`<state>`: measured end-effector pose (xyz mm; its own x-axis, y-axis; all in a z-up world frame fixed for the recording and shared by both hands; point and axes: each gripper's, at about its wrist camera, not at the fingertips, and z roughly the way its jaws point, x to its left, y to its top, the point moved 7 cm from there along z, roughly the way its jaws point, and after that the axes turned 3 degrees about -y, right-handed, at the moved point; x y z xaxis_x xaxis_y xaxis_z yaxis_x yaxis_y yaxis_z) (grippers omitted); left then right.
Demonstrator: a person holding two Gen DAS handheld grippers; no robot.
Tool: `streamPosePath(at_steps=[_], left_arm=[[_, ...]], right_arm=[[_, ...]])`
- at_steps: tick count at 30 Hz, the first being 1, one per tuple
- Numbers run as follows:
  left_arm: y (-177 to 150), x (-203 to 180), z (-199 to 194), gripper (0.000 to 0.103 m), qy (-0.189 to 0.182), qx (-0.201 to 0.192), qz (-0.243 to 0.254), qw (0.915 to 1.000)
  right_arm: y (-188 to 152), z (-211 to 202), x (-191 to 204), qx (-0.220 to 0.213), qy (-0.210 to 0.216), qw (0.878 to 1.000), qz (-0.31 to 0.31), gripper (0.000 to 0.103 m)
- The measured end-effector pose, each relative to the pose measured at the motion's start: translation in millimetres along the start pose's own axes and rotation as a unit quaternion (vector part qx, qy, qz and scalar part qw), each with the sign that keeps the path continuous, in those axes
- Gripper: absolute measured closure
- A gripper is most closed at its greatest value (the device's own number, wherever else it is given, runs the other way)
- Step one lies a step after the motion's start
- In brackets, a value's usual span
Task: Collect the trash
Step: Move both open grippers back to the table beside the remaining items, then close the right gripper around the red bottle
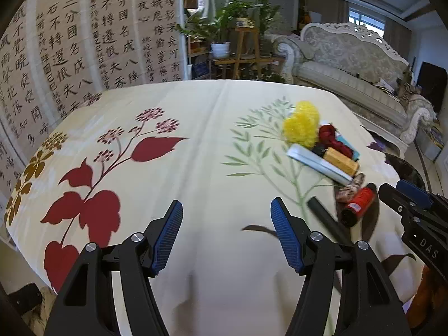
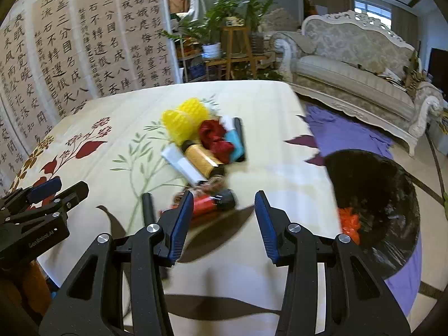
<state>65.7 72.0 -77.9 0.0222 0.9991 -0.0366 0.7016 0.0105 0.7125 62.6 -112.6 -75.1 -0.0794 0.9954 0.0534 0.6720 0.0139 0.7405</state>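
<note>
Several bits of trash lie in a loose heap on the counter (image 2: 252,106), which is covered by a cream cloth printed with red leaves and green stems. At the far end of the heap sits a yellow mesh puff (image 2: 186,121), with crumpled red fabric (image 2: 214,137) and a teal tube (image 2: 233,141) just beside it. A gold thread spool (image 2: 201,155) lies against a white flat packet (image 2: 183,165). Nearer the camera are a brownish frayed scrap (image 2: 208,186), a red thread spool (image 2: 212,203) with dark ends, and a black stick (image 2: 147,207). The frames are blurred, so finer details of the heap cannot be told.

Off the counter's right edge stands a black bin (image 2: 372,184) with something orange (image 2: 348,222) inside, on a purple rug (image 2: 344,131).

Both tongs are empty. The right tongs (image 2: 224,224) stand moderately apart above the cloth, just short of the red thread spool. The left tongs (image 1: 226,233) are spread wide over bare cloth, with the heap off to their right.

Behind the counter are calligraphy panels (image 1: 84,42), potted plants (image 1: 232,22) and an ornate sofa (image 1: 350,64).
</note>
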Motion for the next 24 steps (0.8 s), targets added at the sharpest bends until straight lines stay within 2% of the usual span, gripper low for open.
streamPosePath(at_steps=[7,9,24], left_arm=[[-4,16,5,0.039,0.001,0.007,-0.016,0.9998],[-6,17,7,0.039,-0.002,0.009,-0.017,0.9998],[-8,-11,11,0.039,-0.033,0.019,-0.004,0.9993]], right_arm=[[-2,19,27,0.018,0.000,1.000,-0.025,0.058],[-5,22,28,0.024,-0.006,0.999,-0.030,0.055],[-18,21,-2,0.042,-0.030,0.999,-0.015,0.054]])
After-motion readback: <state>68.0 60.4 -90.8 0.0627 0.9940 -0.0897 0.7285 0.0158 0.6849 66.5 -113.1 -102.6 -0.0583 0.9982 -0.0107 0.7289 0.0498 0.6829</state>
